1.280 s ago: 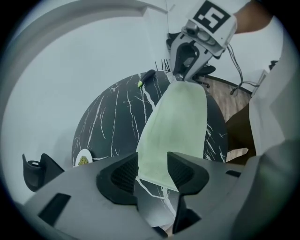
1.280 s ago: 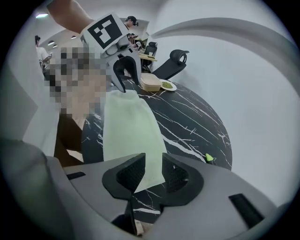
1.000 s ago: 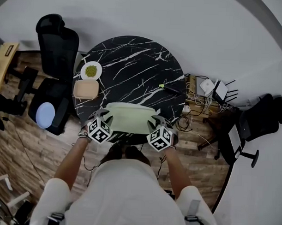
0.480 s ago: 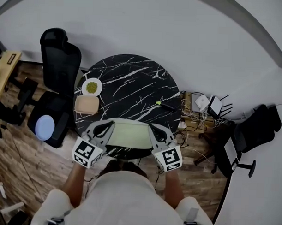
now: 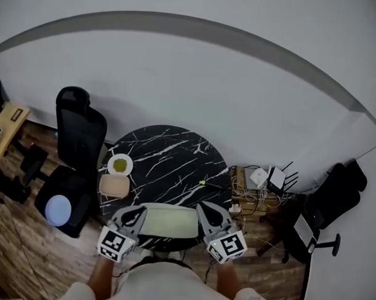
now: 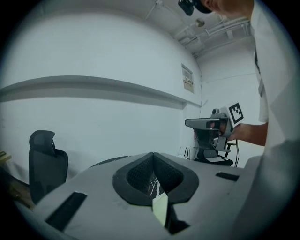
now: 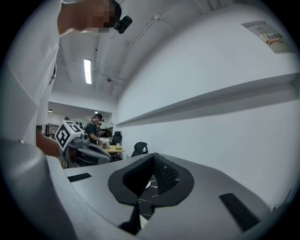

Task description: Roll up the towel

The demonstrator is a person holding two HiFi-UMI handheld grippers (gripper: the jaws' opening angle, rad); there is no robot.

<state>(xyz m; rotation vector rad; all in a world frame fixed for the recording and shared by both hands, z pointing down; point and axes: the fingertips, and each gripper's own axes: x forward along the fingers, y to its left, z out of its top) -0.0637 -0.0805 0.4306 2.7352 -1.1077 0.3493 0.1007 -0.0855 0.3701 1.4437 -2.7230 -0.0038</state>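
Two tongs, both closed together and empty: your left tongs (image 5: 136,213) and right tongs (image 5: 204,211) flank the towel (image 5: 169,221). It lies flat at the near edge of the desk (image 5: 169,158), long axis left to right, below your tips. Neither hand is nearer.

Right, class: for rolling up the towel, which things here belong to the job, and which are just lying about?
For the job: pale green towel, left tongs, right tongs, both shut on it; black marble table.
Lying about: plate of green food, beige block, pen-like stick, office chair, router.
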